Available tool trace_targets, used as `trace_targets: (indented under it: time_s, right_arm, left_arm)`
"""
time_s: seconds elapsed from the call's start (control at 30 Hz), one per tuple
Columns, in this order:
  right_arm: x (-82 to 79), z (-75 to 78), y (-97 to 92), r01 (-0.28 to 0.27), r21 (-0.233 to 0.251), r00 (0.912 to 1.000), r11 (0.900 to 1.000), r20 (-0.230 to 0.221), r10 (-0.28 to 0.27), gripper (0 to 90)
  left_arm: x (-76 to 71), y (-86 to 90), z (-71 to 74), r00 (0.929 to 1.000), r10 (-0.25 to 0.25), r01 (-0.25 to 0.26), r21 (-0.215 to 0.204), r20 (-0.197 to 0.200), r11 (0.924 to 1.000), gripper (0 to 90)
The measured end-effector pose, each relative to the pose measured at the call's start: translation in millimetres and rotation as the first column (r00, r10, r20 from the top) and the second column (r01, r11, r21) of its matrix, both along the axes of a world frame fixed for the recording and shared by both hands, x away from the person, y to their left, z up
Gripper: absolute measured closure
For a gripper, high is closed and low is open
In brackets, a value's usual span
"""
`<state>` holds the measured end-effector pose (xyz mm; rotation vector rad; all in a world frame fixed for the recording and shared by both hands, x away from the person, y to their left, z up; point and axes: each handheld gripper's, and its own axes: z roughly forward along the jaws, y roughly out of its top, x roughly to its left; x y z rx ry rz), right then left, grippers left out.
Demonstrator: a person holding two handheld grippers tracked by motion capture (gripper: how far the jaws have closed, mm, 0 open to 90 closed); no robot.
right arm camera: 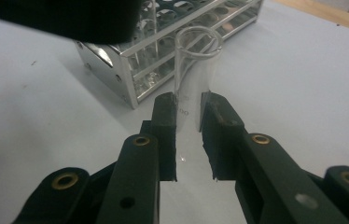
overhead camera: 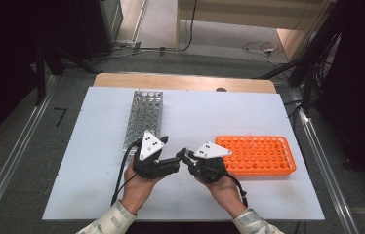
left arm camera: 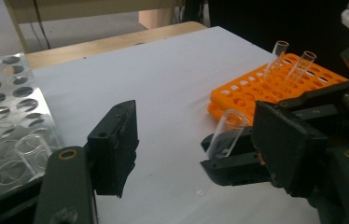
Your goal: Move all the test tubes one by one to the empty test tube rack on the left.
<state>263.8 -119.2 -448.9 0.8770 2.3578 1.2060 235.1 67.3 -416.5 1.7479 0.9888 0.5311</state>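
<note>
White sheet covers the table [overhead camera: 268,195] in the high view, where the left gripper [overhead camera: 179,158] and the right gripper [overhead camera: 186,157] meet tip to tip near the front edge, between a shiny metal tube rack [overhead camera: 144,117] on the left and an orange plastic tube rack [overhead camera: 258,155] on the right. From the left gripper view, its own jaws stand spread, and between them, not touched by them, is the clear glass test tube [left arm camera: 226,133] that the right gripper [left arm camera: 238,158] holds; two more clear tubes [left arm camera: 298,67] stand tilted in the orange rack [left arm camera: 256,93]. From the right gripper view, its jaws pinch the lower part of the same tube [right arm camera: 196,70], which stands upright before the metal rack [right arm camera: 163,56].
</note>
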Motion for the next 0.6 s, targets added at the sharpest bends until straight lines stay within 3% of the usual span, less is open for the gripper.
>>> trace_targets:
  time_s: [0.27, 0.6]
  right_arm:
    - [-3.5, 3.5, 7.2, -0.027, 0.009, 0.9996, 0.9996, 0.002, 0.027, 73.0]
    - [-4.8, 5.5, 6.7, -0.029, 0.013, 0.9996, 0.9995, 0.000, 0.029, 73.0]
  left_arm:
    - [0.8, -9.9, -5.4, 0.9986, -0.053, 0.053, 0.033, -0.004, 0.9981, 51.1]
    - [2.1, -11.9, -8.0, 0.9979, -0.064, 0.064, 0.048, 0.000, 0.9968, 68.5]
